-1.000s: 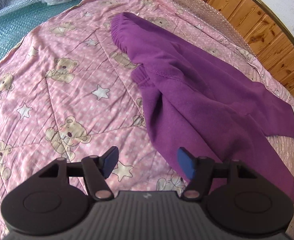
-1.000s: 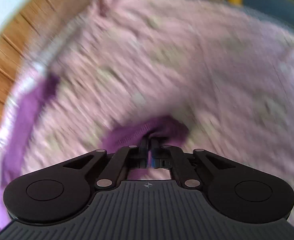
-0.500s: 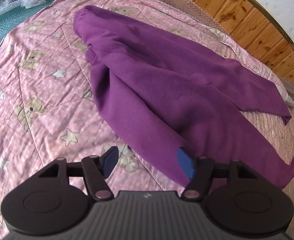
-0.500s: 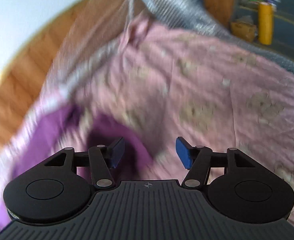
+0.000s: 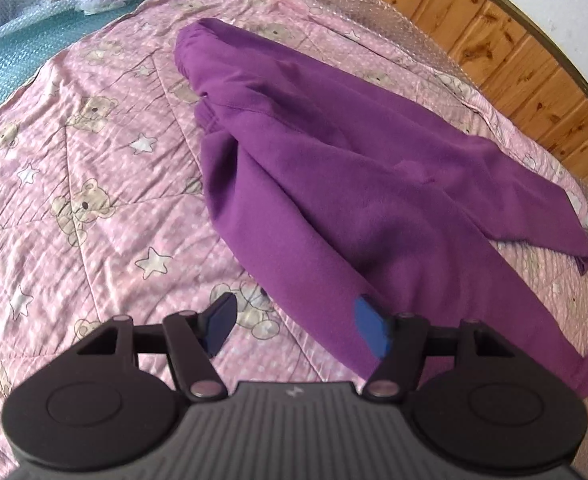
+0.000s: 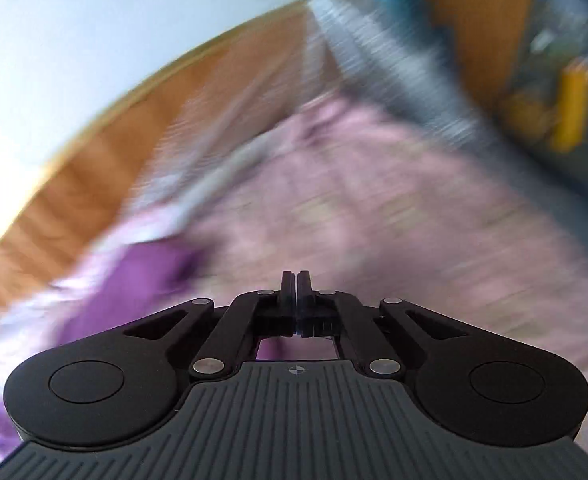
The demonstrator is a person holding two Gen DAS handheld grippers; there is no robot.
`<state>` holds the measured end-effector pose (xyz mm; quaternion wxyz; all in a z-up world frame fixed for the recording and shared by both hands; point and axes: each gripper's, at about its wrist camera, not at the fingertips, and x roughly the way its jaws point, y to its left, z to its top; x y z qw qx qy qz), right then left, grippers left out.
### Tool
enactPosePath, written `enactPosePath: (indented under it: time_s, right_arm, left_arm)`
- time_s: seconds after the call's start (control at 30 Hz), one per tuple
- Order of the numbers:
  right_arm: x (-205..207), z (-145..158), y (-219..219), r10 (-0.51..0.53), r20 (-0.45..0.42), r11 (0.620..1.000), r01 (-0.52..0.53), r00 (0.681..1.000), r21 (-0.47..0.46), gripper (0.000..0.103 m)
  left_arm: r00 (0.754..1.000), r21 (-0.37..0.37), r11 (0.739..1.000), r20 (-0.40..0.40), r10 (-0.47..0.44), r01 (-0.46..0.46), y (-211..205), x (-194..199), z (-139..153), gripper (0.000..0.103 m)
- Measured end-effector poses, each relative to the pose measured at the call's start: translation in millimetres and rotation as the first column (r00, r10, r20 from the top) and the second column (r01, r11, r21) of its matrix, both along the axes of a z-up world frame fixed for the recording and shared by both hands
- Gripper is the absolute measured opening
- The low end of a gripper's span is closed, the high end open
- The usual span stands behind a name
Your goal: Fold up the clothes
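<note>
The left gripper [image 5: 294, 326] hangs over the bed with its jaws standing apart and nothing pressed between them; the blue pads [image 5: 367, 330] face each other across a gap through which the pink quilt [image 5: 94, 208] and the lower edge of the purple garment [image 5: 333, 184] both show. The garment lies spread on the quilt ahead of this gripper and to its right: the nearest edge of the cloth runs under the right-hand pad and down past the right side of the tool's body, while the left-hand pad sits over bare quilt, just beside a printed bear. From there the garment stretches away from the tool, a gathered cuff or band at its far end ahead and slightly left, and a flat pointed part reaching out to the far right, near the wooden wall panelling [image 5: 513, 52]. A small purple tip also pokes out at the right edge of the view, beside the tool's right disc. Whether the pad touches the cloth cannot be told. The right gripper [image 6: 295, 280] has its two fingers pressed together with nothing between them, and its view is heavily blurred. In that view the purple garment [image 6: 134, 280] lies to the lower left of the closed fingertips, apart from them, with the quilt [image 6: 373, 208] ahead and to the right.
</note>
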<state>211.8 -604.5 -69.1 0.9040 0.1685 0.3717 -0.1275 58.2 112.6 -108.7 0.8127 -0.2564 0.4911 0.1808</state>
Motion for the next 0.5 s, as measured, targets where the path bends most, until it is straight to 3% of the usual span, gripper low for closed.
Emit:
enactPosePath:
  time_s: [0.1,0.13,0.17,0.2,0.23,0.27,0.3,0.37,0.43,0.5]
  right_arm:
    - [11,-42,-23,-0.096,-0.238,0.969,0.036,0.966,-0.245,0.003]
    - [13,-59,-28,-0.102,-0.321,0.972,0.026,0.942,-0.233,0.004]
    - [7,-64,-26,-0.097,-0.329,0.979,0.030,0.939,-0.203,0.009]
    - [-2,-61,-16,-0.072,-0.284,0.986,0.026,0.956,-0.163,0.012]
    - [-12,-56,0,-0.034,-0.238,0.993,0.006,0.971,-0.119,0.024]
    - [-21,-54,17,-0.004,-0.212,0.997,-0.011,0.977,-0.070,0.047]
    - [-30,-53,35,0.025,-0.187,0.999,-0.030,0.982,-0.022,0.054]
    - [-40,-57,78,0.099,-0.184,0.995,-0.092,0.978,0.042,0.056]
    - [-54,-57,144,0.214,-0.165,0.977,-0.214,0.963,0.014,0.056]
    - [-67,-54,218,0.366,-0.141,0.929,-0.370,0.920,-0.002,0.056]
  left_arm:
    - [0.999,-0.022,0.999,0.000,0.040,-0.040,10,-2,-4,0.066]
    - [0.999,-0.021,0.999,-0.003,0.045,-0.045,12,-3,-4,0.066]
    - [0.999,-0.018,0.999,-0.005,0.046,-0.046,14,-4,-4,0.066]
    - [0.999,-0.017,0.999,-0.004,0.050,-0.050,17,-6,-4,0.067]
    - [0.998,-0.022,0.997,-0.002,0.067,-0.068,22,-7,-6,0.068]
    - [0.996,-0.031,0.996,0.002,0.088,-0.087,28,-8,-8,0.071]
    - [0.993,-0.056,0.991,0.013,0.121,-0.120,38,-9,-11,0.072]
    - [0.978,-0.113,0.973,0.033,0.208,-0.203,59,-14,-21,0.072]
    - [0.951,-0.183,0.938,0.038,0.307,-0.296,82,-20,-37,0.072]
    - [0.929,-0.239,0.907,0.053,0.367,-0.345,100,-26,-46,0.072]
